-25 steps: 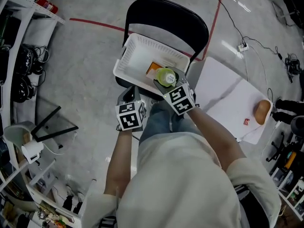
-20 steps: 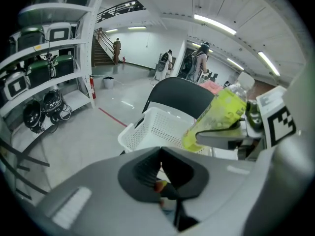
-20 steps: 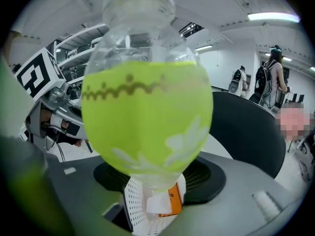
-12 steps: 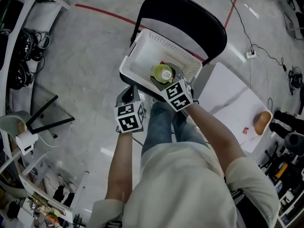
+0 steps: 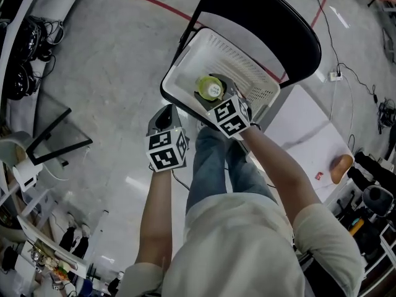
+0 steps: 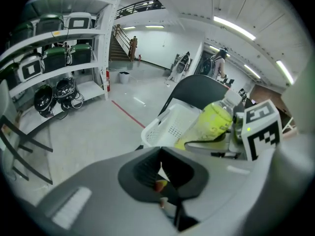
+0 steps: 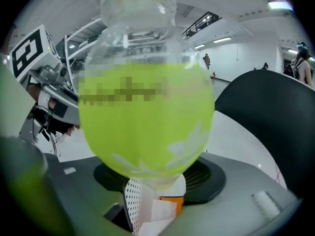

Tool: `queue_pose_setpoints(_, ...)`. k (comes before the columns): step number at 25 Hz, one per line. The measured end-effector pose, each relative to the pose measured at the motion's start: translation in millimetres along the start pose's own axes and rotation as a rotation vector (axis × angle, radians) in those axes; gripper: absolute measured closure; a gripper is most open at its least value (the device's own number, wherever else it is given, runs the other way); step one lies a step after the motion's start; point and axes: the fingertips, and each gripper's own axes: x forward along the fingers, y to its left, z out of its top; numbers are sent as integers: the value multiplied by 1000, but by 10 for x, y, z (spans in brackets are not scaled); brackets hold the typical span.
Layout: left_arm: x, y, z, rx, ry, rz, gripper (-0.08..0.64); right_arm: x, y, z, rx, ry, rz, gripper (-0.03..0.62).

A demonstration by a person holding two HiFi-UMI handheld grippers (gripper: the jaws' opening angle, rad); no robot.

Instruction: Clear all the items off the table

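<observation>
bottle (image 7: 145, 117) fills right gripper view; head view shows basket (image 5: 238, 57) beneath.

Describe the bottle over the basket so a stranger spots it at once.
Find the black chair; a white perforated plastic basket sits on its seat. Over it, the right gripper holds a clear plastic bottle of yellow-green drink, the only green thing there.

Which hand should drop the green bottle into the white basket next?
Right. The right claw grips the green bottle over the white basket; the left claw is shut, off to the basket's side.
</observation>
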Motion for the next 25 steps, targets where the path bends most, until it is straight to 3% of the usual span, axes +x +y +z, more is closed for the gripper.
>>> queue_pose_setpoints(12,364,275,-124,-56,10,28,551,714,36,-238,-43,43,64,301)
queue_pose_setpoints(25,658,603,-582,-127,64,78,551,1340,47,-449,-89,61,94,301)
